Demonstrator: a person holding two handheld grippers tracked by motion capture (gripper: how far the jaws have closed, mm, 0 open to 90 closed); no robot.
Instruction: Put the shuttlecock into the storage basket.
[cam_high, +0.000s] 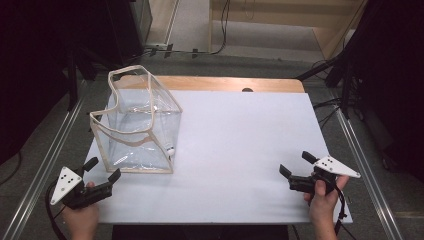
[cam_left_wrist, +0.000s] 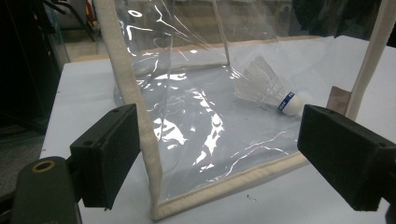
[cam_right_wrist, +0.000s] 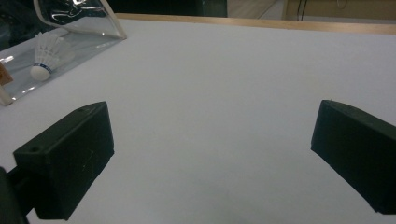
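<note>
White table (cam_high: 240, 150) top, dark room around it. Left gripper (cam_high: 102, 171) sits spread wide just beside the clear bag's (cam_high: 137, 125) near corner, probably lining up a grab. Shuttlecock (cam_high: 170, 149) lies inside on the bag's floor. Right gripper (cam_high: 296, 164) waits spread open, well apart.

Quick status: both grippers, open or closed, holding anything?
Left gripper: open, holding nothing, jaws set either side of the clear bag corner edge.
Right gripper: open, holding nothing, over the bare white table.
</note>
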